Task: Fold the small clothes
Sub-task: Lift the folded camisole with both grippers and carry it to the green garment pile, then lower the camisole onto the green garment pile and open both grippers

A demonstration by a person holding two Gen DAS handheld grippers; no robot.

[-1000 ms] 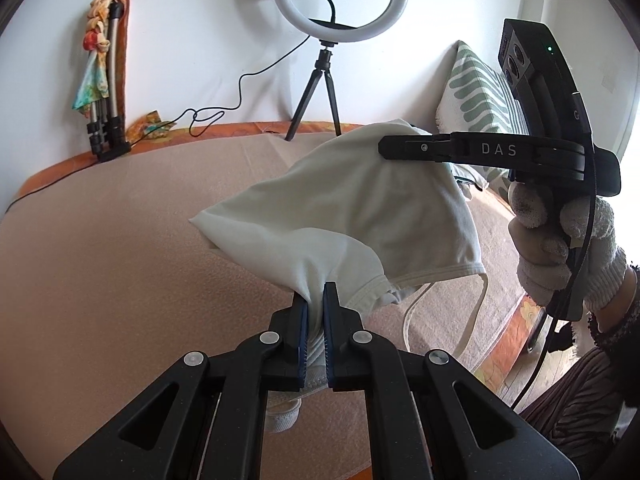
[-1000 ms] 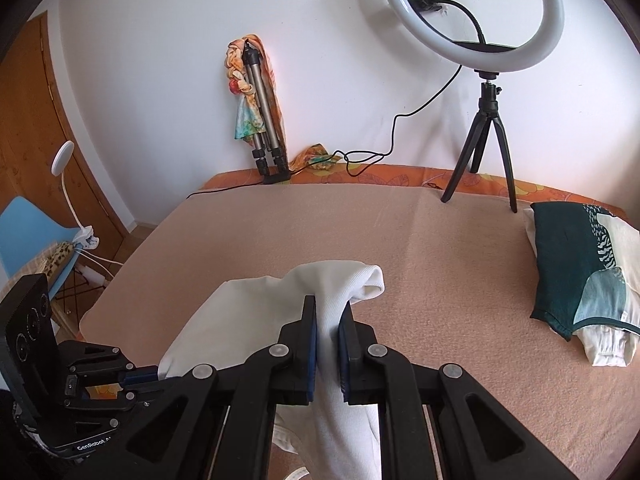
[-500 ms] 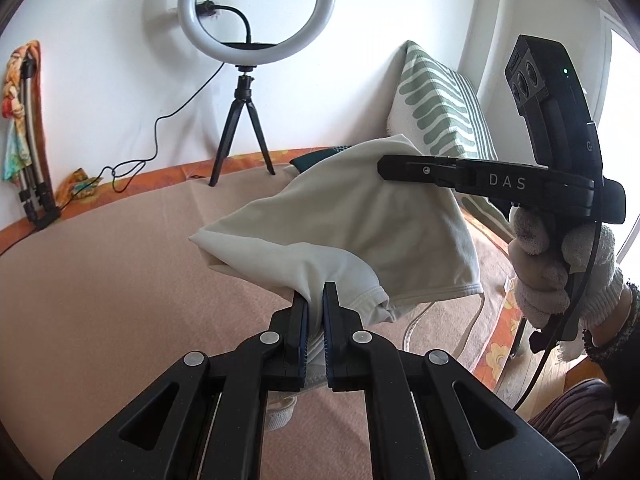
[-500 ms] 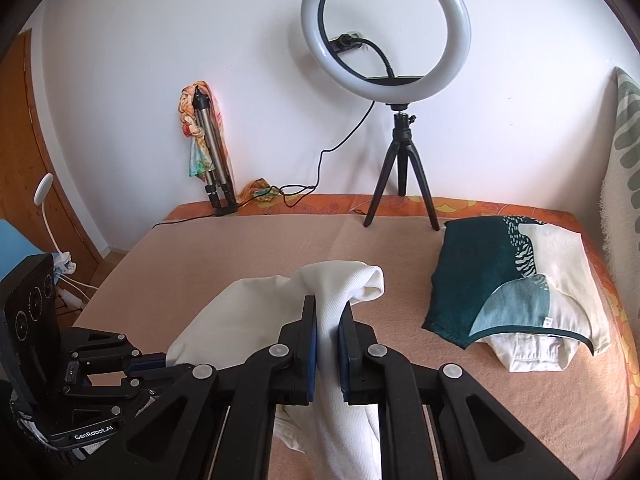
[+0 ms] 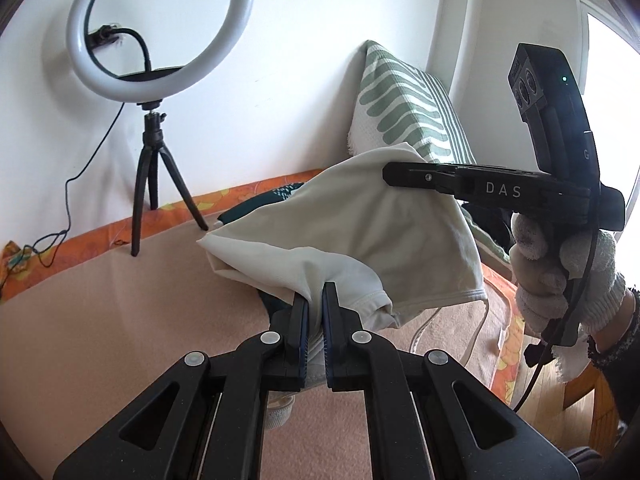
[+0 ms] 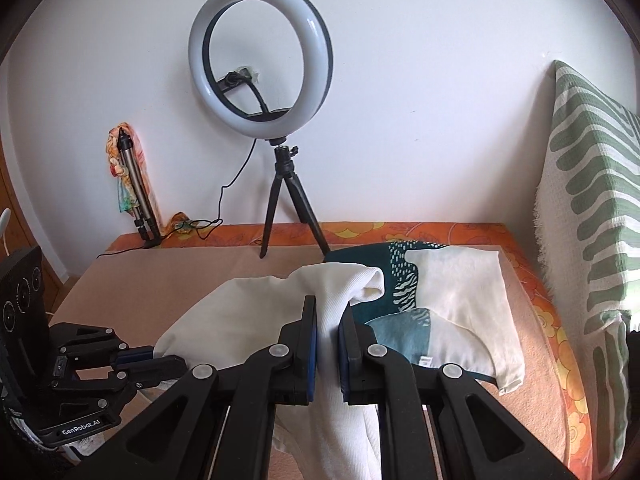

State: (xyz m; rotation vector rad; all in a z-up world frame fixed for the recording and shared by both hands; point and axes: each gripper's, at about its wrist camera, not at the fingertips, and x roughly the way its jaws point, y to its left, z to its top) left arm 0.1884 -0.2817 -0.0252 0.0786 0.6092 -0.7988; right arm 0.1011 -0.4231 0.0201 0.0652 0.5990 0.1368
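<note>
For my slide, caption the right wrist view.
Both tools grip a white garment above the bed, beside a folded teal and cream garment.

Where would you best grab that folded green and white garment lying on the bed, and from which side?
Probably the near hemmed edge of the folded green and white garment, coming from the front of the bed. It lies flat, so only an edge offers something to pinch, and the striped pillow crowds the right. Both grippers, the left gripper and the right gripper, are shut on the white garment.
</note>
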